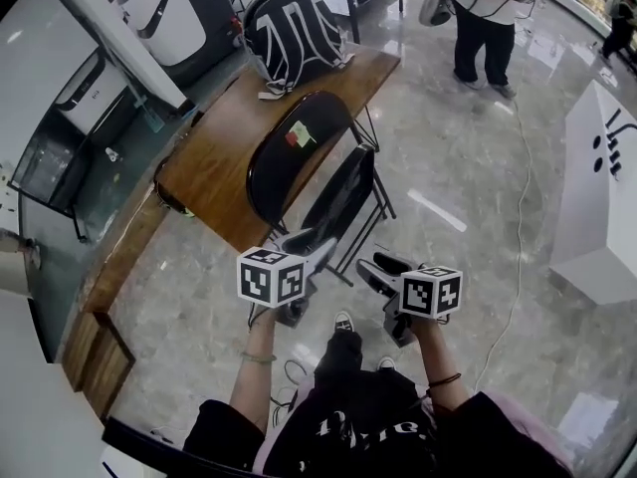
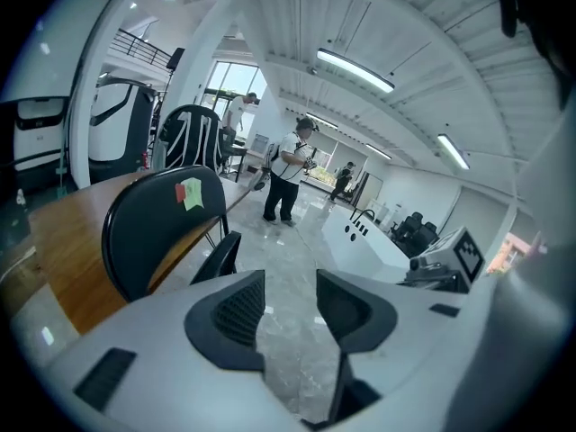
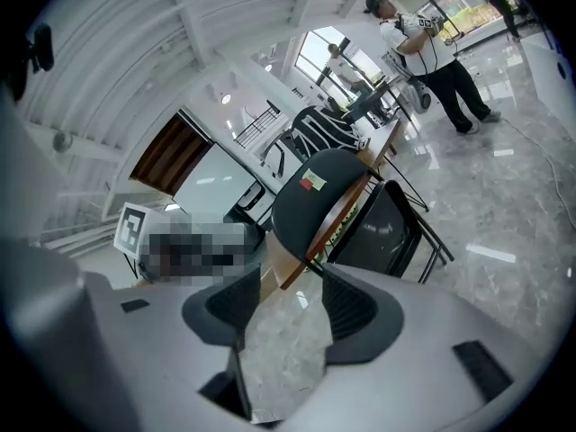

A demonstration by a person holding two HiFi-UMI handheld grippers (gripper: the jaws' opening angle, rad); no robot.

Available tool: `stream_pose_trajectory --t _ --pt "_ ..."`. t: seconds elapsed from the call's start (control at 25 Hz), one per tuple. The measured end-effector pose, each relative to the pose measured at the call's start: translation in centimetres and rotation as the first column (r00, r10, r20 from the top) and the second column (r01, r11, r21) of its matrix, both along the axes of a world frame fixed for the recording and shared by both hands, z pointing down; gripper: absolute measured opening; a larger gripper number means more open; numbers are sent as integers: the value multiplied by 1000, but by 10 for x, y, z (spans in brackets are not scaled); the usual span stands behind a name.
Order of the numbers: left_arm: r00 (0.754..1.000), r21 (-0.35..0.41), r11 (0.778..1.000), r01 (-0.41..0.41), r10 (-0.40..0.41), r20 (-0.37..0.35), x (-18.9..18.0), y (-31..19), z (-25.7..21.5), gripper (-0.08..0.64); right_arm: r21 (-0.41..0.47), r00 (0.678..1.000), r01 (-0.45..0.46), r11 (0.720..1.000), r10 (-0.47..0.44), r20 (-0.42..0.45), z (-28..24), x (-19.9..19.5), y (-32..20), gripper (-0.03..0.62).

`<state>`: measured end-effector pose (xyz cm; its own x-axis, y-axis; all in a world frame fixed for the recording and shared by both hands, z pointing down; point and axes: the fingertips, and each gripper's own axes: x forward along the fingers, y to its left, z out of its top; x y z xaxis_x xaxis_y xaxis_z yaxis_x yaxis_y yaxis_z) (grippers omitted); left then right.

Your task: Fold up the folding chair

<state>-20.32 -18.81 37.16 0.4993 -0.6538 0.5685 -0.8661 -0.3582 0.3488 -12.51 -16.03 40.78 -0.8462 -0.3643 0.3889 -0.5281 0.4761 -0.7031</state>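
Note:
The black folding chair stands open against the wooden table, with its round backrest [image 1: 297, 152] leaning over the table edge and its seat [image 1: 343, 199] tilted up. A red and green sticker marks the backrest [image 2: 160, 228]. My left gripper [image 1: 311, 249] hovers just in front of the seat's near edge, open and empty. My right gripper [image 1: 380, 269] is a little to its right, near the chair's legs, also open with nothing between its fingers. The right gripper view shows the backrest [image 3: 322, 198] and seat [image 3: 385, 228] ahead of the open jaws.
The wooden table [image 1: 214, 162] carries a black-and-white backpack [image 1: 294, 33]. A person [image 1: 485, 18] stands at the far side of the marble floor. A white counter [image 1: 597, 192] is at the right, and a cable [image 1: 518, 227] lies on the floor. White machines [image 1: 90, 98] line the left.

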Motion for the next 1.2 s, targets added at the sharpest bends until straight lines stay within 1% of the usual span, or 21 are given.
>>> stream_pose_trajectory --t 0.08,0.2,0.28,0.36,0.44,0.6,0.68,0.8,0.88,1.0,1.12,1.2 --pt "998 -8 999 35 -36 -48 22 25 5 178 -1 1000 13 1000 -13 9 -7 20 22 224" --pt "988 -27 996 86 -89 -126 50 61 12 178 22 999 24 999 -24 21 -16 47 50 224" --pt "981 -29 993 113 -117 -154 67 82 13 178 37 999 34 999 -34 24 -19 64 67 224" --pt "979 -20 991 133 -135 -151 82 102 13 176 41 999 44 998 -45 25 -19 80 84 224" --pt "982 -12 990 137 -138 -130 97 123 14 176 29 998 49 998 -50 28 -16 93 100 224" --pt "988 -34 992 123 -126 -86 117 162 21 176 -11 997 71 997 -71 35 -4 102 130 222" --pt "985 -53 989 136 -141 -101 122 180 24 169 -20 995 89 996 -89 38 0 100 146 221" --pt "968 -77 981 177 -187 -164 120 202 23 150 -28 993 116 993 -115 39 4 93 167 218" --pt "960 -89 976 197 -211 -183 116 216 23 138 -34 991 132 991 -131 35 6 88 177 215" --pt "961 -86 970 227 -237 -141 106 233 25 113 -44 989 146 988 -144 43 8 82 188 207" --pt "964 -74 968 241 -247 -100 94 255 28 25 -43 989 138 989 -136 49 9 73 199 196" --pt "966 -81 969 232 -240 -98 88 276 31 25 -39 990 137 990 -135 36 11 64 212 189"
